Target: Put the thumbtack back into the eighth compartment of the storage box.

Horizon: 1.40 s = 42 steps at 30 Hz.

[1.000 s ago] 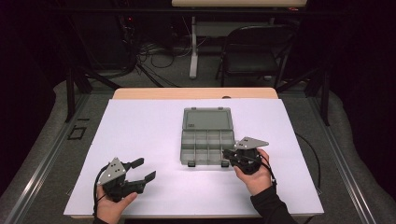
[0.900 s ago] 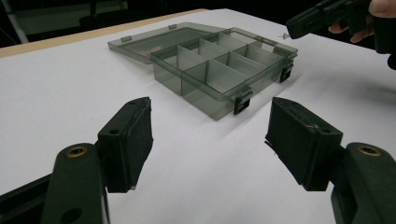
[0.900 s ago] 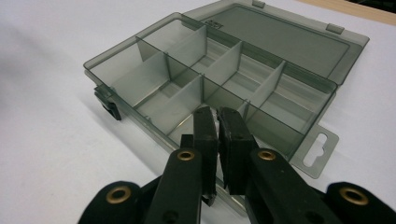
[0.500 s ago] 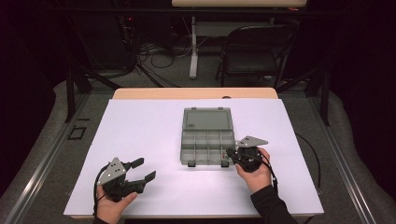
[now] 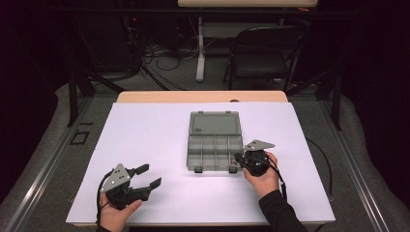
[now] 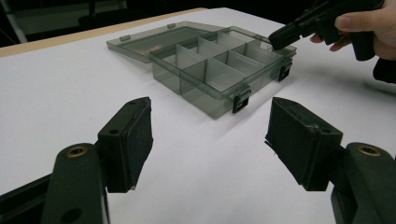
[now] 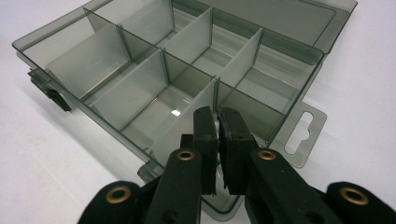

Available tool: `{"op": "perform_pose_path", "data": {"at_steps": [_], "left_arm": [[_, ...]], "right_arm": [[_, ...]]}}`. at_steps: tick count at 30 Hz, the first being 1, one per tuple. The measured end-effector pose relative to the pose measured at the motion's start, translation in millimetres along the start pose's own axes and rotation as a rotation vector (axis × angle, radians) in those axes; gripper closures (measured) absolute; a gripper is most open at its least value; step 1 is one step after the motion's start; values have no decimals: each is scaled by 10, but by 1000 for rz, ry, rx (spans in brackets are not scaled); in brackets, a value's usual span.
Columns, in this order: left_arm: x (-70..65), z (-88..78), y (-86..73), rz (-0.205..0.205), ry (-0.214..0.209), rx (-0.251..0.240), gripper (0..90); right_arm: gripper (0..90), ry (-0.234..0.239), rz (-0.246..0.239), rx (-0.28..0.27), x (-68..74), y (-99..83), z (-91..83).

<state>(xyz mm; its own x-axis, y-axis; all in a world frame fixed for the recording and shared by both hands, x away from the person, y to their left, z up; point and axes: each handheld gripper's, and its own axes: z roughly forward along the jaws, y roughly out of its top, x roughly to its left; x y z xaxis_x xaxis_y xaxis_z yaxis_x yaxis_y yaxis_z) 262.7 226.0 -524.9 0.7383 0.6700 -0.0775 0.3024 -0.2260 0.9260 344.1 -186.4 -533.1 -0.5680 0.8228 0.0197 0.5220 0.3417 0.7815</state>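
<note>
A clear grey compartment box (image 5: 214, 153) lies open mid-table, its lid (image 5: 214, 124) flat behind it and its cells empty. My right gripper (image 5: 238, 159) is at the box's front right corner. In the right gripper view its jaws (image 7: 218, 116) are pinched together on the top edge of a thin divider (image 7: 187, 126) inside the box (image 7: 140, 93). My left gripper (image 5: 151, 175) rests low near the table's front left, open with nothing between its pads (image 6: 130, 135). It faces the box (image 6: 210, 70), and the right gripper (image 6: 280, 39) is seen beyond.
White paper (image 5: 145, 135) covers the table, with bare room left of the box and in front of it. Two black latches (image 6: 240, 100) hang on the box's front wall. A folding chair (image 5: 263, 53) and cables stand beyond the far edge.
</note>
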Motion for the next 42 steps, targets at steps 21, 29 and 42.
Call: {"op": "perform_pose_path", "data": {"at_steps": [21, 29, 42], "left_arm": [[-6, -4, 1, 1, 4, -1, 309], [-9, -2, 3, 2, 3, 0, 309], [2, -19, 11, -1, 1, -10, 309]], "right_arm": [[806, -26, -12, 13, 0, -15, 53], [639, -42, -1, -20, 19, -2, -36], [382, -8, -48, -77, 209, 12, -290]]}}
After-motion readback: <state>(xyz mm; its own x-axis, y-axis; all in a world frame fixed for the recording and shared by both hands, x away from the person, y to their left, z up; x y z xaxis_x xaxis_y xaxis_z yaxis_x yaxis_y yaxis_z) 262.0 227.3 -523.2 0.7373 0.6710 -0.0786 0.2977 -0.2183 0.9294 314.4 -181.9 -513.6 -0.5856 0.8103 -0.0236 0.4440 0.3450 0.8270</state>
